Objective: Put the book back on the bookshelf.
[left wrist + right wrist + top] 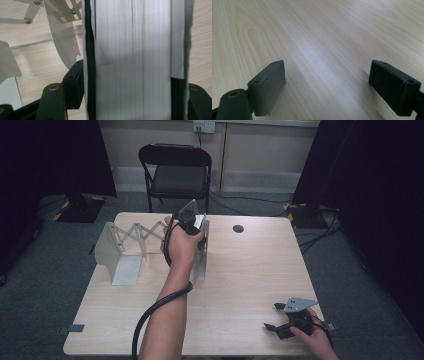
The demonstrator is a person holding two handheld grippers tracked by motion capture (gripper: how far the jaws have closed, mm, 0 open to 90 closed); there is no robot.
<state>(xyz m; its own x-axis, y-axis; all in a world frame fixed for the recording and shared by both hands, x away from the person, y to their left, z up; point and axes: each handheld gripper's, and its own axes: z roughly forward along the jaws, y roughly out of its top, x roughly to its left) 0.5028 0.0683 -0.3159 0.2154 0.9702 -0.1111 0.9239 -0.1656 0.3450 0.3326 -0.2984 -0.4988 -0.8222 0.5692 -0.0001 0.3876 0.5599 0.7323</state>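
A thick white book [132, 55] with a black cover stands upright between the jaws of my left gripper [127, 75]. Its sides lie close along both pads, and I see no squeeze on it. In the high view my left gripper [190, 222] points down at the right end plate [200, 262] of a pale metal expanding rack [122, 250], with the hand covering the jaws. The white top of the book [200, 220] shows beside the hand. My right gripper [271, 316] rests low at the table's near right corner, open, with bare wood between its pads [268, 85].
The rack's scissor lattice [145, 232] spans the table's far left. A round cable hole [238, 228] sits at the far middle. A black folding chair [177, 170] stands behind the table. The table edge [310, 285] runs close to my right hand.
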